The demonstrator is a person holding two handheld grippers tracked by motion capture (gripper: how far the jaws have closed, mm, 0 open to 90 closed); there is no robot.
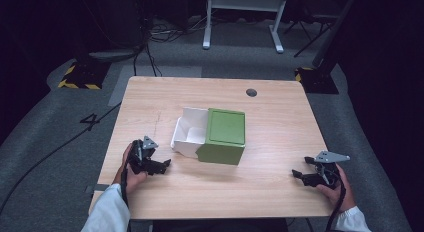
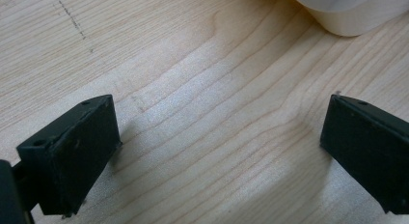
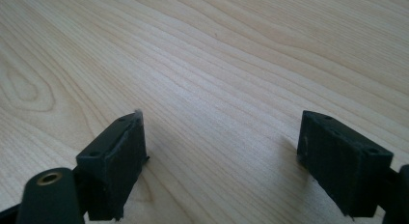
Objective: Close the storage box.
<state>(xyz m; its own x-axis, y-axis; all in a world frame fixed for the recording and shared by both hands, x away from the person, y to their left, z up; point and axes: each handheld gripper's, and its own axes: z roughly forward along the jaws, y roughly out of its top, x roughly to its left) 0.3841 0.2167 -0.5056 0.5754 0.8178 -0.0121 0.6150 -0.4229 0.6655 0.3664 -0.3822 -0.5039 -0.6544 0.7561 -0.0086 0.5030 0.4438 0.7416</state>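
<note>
A green box lies in the middle of the wooden table, with a white inner tray slid partly out of its left side. My left gripper rests on the table just left of the tray, open, nothing between its jaws. In the left gripper view the gripper faces bare wood and the white tray corner sits at the top right. My right gripper lies near the table's front right, open and empty; in the right gripper view the gripper faces wood grain.
A round cable hole sits near the table's far edge. Beyond the table stand white desk legs, cables on grey carpet and a yellow-black striped base. A floor mark "4" lies to the left.
</note>
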